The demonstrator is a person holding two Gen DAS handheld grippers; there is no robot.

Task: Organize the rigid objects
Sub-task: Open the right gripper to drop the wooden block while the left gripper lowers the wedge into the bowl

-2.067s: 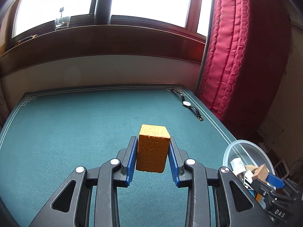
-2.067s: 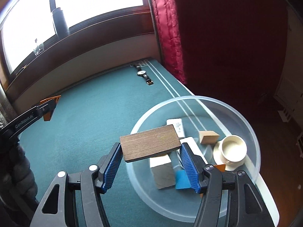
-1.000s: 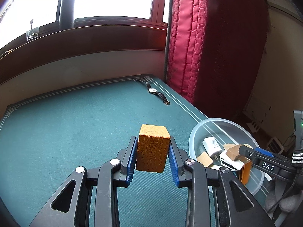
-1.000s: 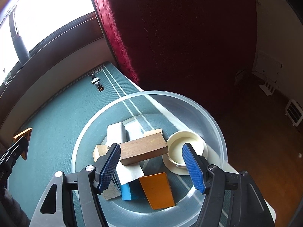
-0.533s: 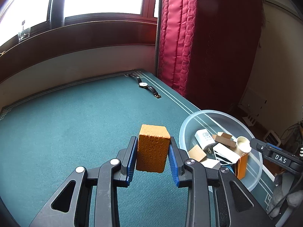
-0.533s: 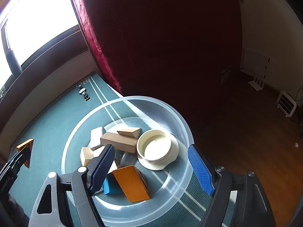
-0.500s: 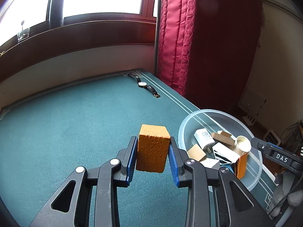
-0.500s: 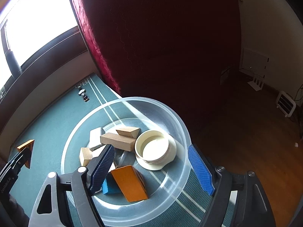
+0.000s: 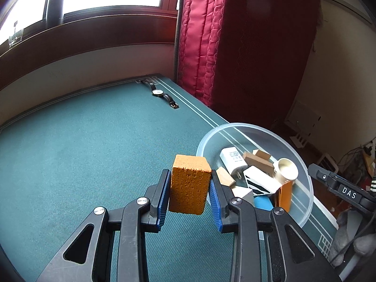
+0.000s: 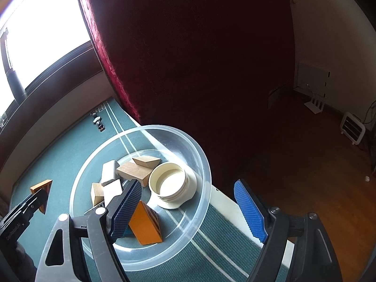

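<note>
My left gripper [image 9: 189, 196] is shut on an orange block [image 9: 189, 183], held above the green table just left of a clear plastic bowl [image 9: 305, 202]. The bowl [image 10: 199, 202] holds several pieces: a brown wooden slab [image 10: 134, 172], a cream lid [image 10: 170, 184], a white charger [image 9: 232, 158], an orange wedge [image 10: 144, 225] and wooden blocks. My right gripper [image 10: 188, 208] is open and empty above the bowl's near right side. The orange block and left gripper also show at the left edge of the right wrist view [image 10: 41, 186].
A wristwatch [image 9: 159, 92] lies at the table's far right corner. A red quilted curtain [image 9: 211, 47] hangs behind the table's right edge. The bowl sits at that edge, with wooden floor [image 10: 305, 164] beyond. A dark bottle [image 9: 54, 0] stands on the windowsill.
My right gripper let go of the brown wooden slab into the bowl, opened wide and drew back to the right. My left gripper carried the orange block right, closer to the bowl.
</note>
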